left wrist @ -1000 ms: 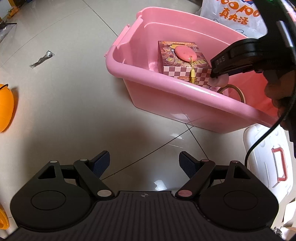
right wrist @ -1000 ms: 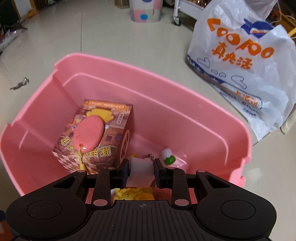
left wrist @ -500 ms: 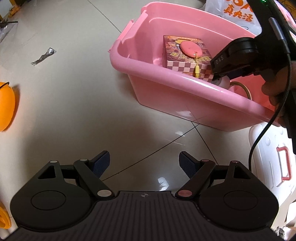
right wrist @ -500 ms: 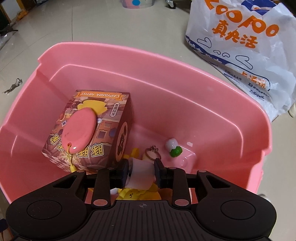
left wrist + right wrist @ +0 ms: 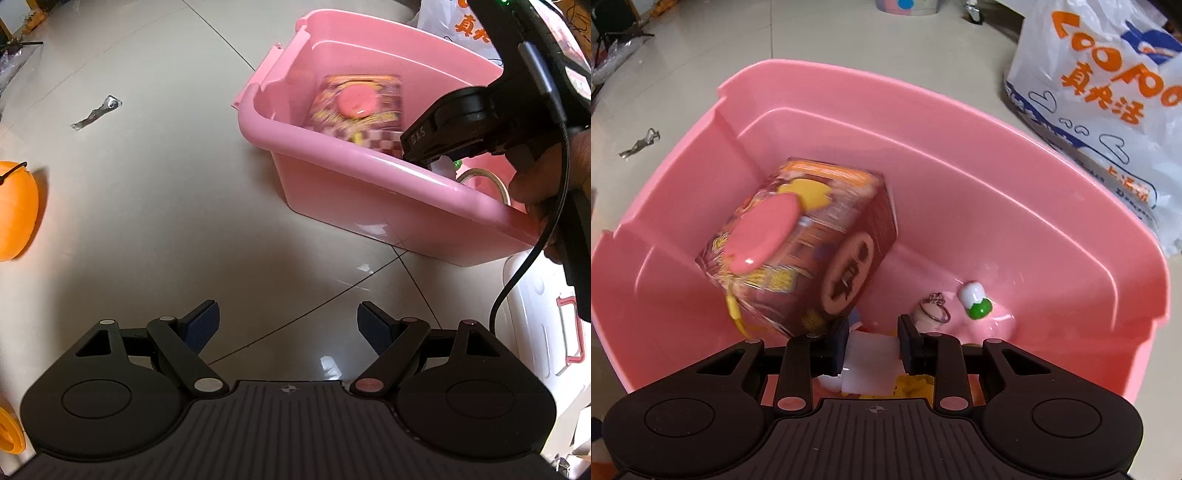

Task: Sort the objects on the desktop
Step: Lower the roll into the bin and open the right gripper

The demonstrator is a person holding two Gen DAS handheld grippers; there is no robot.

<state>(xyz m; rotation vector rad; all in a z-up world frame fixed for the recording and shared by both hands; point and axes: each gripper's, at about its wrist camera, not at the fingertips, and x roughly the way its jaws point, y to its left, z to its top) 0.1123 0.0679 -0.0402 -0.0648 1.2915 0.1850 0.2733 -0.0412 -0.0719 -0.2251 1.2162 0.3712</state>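
A pink plastic bin [image 5: 997,155] stands on the tiled floor; it also shows in the left wrist view [image 5: 332,158]. Inside lie a patterned brown box [image 5: 812,258] with a pink oval pouch [image 5: 764,232] on top, a keyring [image 5: 936,312] and a white-and-green toy [image 5: 975,301]. My right gripper [image 5: 871,349] is down inside the bin, its jaws around a small white block [image 5: 870,363]; whether it still grips is unclear. In the left wrist view it [image 5: 439,162] reaches over the bin's near wall. My left gripper [image 5: 288,326] is open and empty above the floor.
A white shopping bag [image 5: 1108,92] with orange print lies behind the bin. A white case with a pink handle [image 5: 554,332] is at the right. An orange object [image 5: 16,210] is at the left, and a foil scrap [image 5: 96,112] lies on the floor.
My right gripper has gone lower into the bin with the white block, and its jaws look slightly wider. The box appears blurred. My left gripper has drifted a little; its jaws stay open.
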